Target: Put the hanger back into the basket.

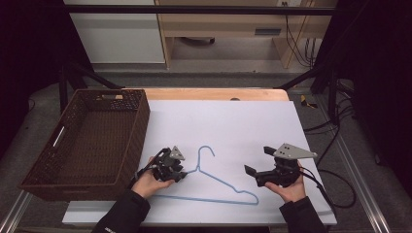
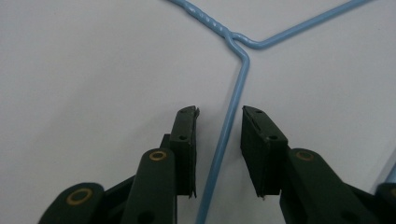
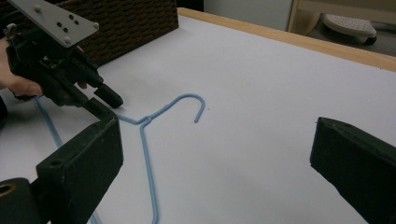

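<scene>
A light blue wire hanger (image 1: 228, 187) lies flat on the white tabletop (image 1: 233, 121), its hook (image 1: 207, 148) pointing away from me. My left gripper (image 1: 180, 174) is at the hanger's left shoulder. In the left gripper view its jaws are open and stand on either side of the hanger (image 2: 236, 88) wire just below the twisted neck, without pinching it. My right gripper (image 1: 255, 161) is held to the right of the hanger, open wide and holding nothing. The right gripper view shows the hanger (image 3: 144, 140) ahead and the left gripper (image 3: 100, 100) beside its neck.
A dark brown wicker basket (image 1: 141, 121) with nothing in it stands at the table's left, close behind the left hand. A wooden edge (image 1: 214, 93) runs along the far side. Cables (image 1: 335, 194) trail off the table's right side.
</scene>
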`<action>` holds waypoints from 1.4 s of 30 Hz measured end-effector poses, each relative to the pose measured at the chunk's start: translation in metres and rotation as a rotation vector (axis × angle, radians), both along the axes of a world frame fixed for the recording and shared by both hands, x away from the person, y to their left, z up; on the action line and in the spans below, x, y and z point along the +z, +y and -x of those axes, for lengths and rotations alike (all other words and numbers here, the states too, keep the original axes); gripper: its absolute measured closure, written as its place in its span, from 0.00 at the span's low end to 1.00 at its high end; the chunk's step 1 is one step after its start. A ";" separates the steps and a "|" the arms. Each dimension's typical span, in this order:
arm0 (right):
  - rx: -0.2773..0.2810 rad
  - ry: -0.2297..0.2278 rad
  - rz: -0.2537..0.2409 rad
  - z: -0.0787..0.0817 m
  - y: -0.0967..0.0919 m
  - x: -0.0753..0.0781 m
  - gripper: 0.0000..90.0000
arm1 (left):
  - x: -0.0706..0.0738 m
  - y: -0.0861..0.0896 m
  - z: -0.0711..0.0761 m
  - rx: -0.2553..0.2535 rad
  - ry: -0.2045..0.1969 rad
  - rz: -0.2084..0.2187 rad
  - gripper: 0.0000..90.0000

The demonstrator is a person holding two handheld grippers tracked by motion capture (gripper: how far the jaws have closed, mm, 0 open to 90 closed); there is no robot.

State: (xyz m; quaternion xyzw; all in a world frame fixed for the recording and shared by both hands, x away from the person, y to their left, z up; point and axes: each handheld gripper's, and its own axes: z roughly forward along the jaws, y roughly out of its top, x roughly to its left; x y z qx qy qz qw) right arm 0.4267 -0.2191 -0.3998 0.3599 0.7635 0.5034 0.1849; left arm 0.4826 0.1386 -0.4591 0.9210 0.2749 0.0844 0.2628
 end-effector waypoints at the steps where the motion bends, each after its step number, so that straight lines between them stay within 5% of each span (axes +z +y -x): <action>1: 0.004 -0.002 0.001 0.000 0.000 0.000 0.03 | 0.000 0.000 0.000 0.000 0.000 0.000 0.75; 6: 0.005 0.006 0.008 -0.001 0.001 -0.001 0.03 | 0.004 -0.007 -0.001 -0.029 0.017 -0.067 0.80; 20: 0.015 0.017 0.014 -0.002 0.005 -0.004 0.03 | 0.006 -0.013 -0.003 -0.045 0.041 -0.100 0.93; 42: 0.095 0.038 0.047 -0.006 0.029 -0.010 0.09 | 0.012 -0.015 0.006 -0.097 -0.035 -0.120 0.97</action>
